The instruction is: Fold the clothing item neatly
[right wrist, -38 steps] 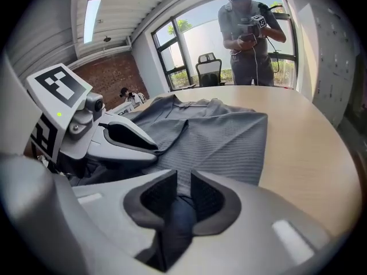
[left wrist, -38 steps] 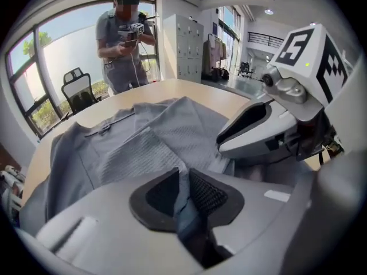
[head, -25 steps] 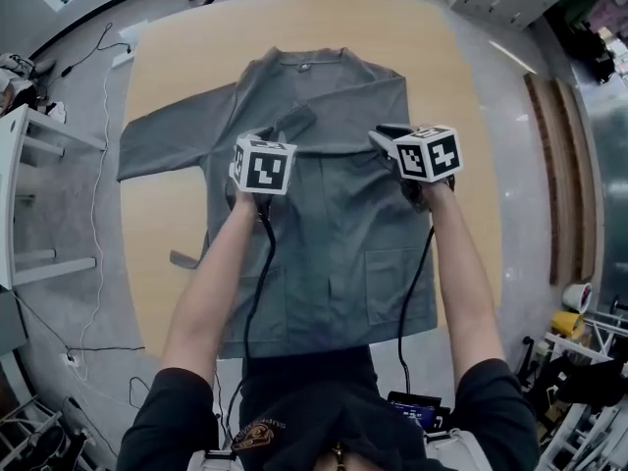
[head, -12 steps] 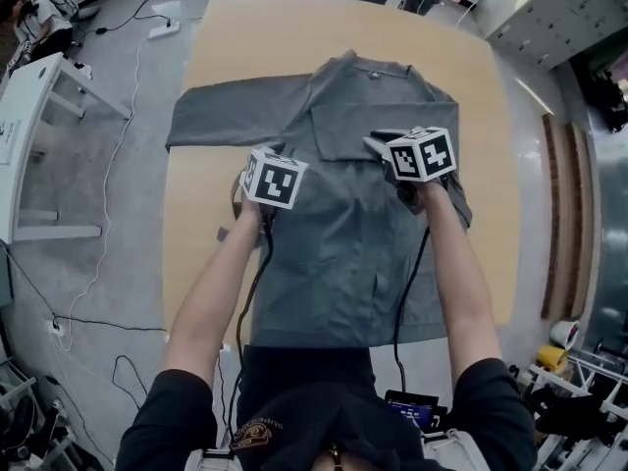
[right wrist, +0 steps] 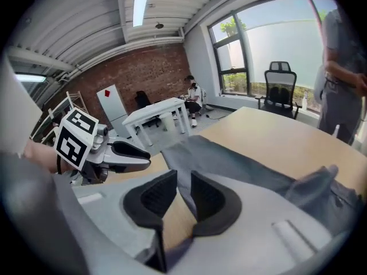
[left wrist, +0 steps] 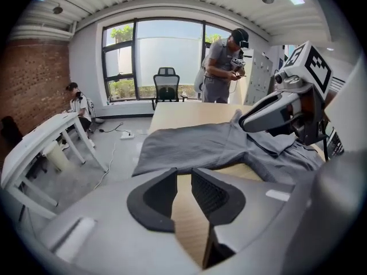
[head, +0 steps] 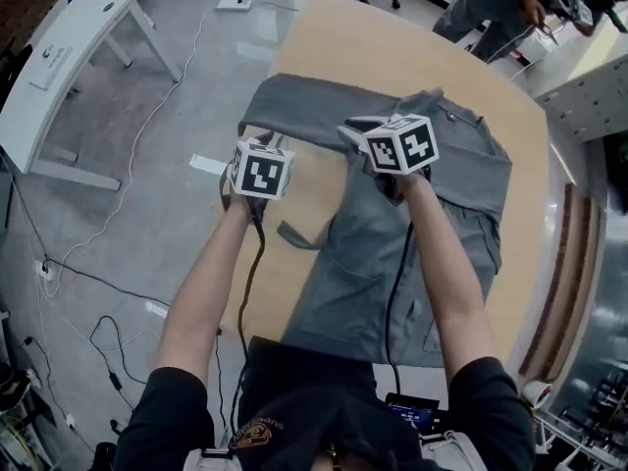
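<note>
Leftward since earlier: left gripper (left wrist: 183,187), right gripper (right wrist: 182,198) by jacket (head: 392,253), jaws apart, empty (left's just narrowing)

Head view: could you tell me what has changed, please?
The left gripper and right gripper swung left from the chest of the jacket toward its spread sleeve. The left one's fingers have just been opening, then closing slightly, nothing between them. The jacket lies unchanged on the table.
</note>
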